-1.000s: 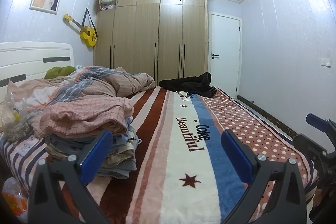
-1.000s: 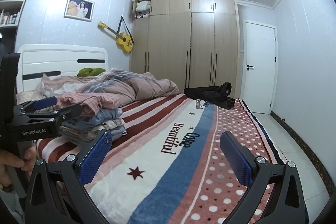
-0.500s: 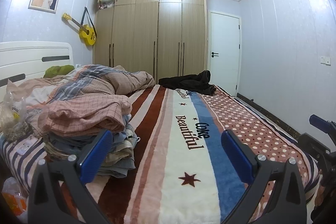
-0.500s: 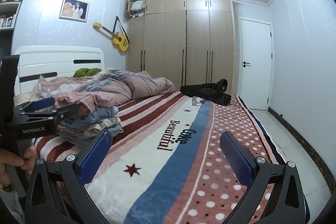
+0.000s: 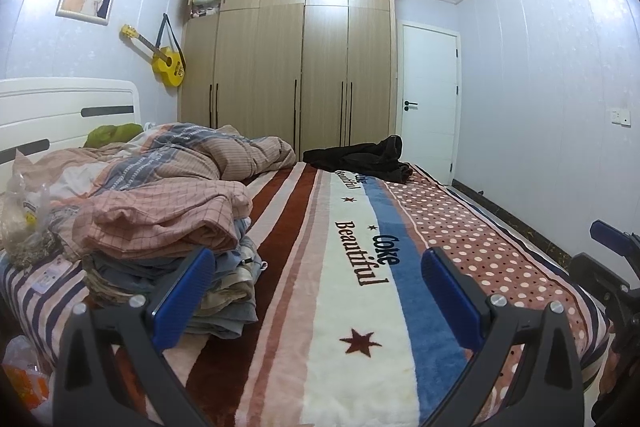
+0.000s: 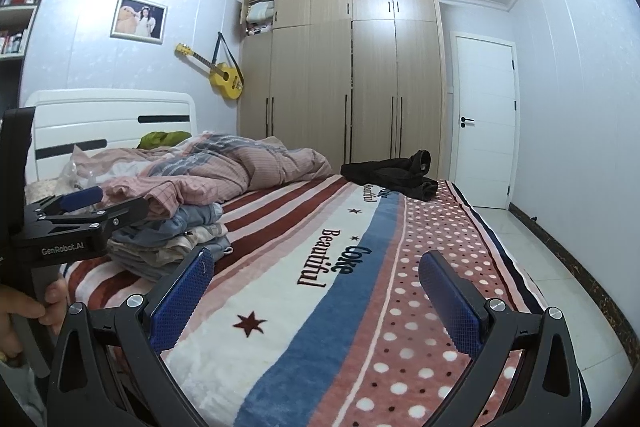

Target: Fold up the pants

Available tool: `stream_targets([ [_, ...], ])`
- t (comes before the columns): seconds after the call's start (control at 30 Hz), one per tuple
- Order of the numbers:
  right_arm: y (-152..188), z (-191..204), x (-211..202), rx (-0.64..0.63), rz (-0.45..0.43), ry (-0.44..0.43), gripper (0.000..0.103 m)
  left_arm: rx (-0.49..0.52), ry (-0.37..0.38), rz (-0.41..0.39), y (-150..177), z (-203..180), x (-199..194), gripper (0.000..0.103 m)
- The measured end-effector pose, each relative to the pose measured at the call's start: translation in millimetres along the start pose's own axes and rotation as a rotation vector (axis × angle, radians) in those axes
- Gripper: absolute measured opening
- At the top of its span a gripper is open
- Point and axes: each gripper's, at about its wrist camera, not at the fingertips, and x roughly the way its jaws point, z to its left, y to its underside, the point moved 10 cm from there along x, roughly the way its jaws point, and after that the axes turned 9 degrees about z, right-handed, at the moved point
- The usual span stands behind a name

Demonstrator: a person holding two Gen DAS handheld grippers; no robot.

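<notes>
Left gripper (image 5: 316, 289) and right gripper (image 6: 316, 291) both spread wide, holding nothing, hovering over bed (image 6: 280, 291); dark pants (image 6: 390, 175) crumpled at far end

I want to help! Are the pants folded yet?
Not yet. A stack of folded clothes already sits on the bed. Both claws, left claw and right claw, are open and hold nothing. The dark pants lie crumpled at the far end, untouched.
</notes>
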Motion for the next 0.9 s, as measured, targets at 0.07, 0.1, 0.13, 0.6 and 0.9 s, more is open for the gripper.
stream_targets([
  [0.07, 0.2, 0.0, 0.2, -0.002, 0.001, 0.002, 0.102, 0.001, 0.001, 0.001, -0.1, 0.0, -0.1, 0.102],
  [0.1, 0.1, 0.1, 0.3, -0.003, 0.0, 0.004, 0.102, 0.001, 0.002, 0.002, 0.2, -0.3, 0.2, 0.102],
  [0.13, 0.1, 0.0, 0.4, -0.003, 0.001, 0.005, 0.102, 0.001, 0.002, 0.002, 0.3, 0.1, 0.0, 0.102],
  [0.6, -0.3, -0.4, 0.5, 0.004, 0.0, 0.006, 0.102, 0.001, 0.016, 0.007, 2.7, -3.5, 2.1, 0.102],
  [0.9, 0.1, 0.4, 0.5, 0.005, -0.001, 0.005, 0.102, -0.003, 0.026, 0.007, 2.6, -4.2, -0.1, 0.102],
])
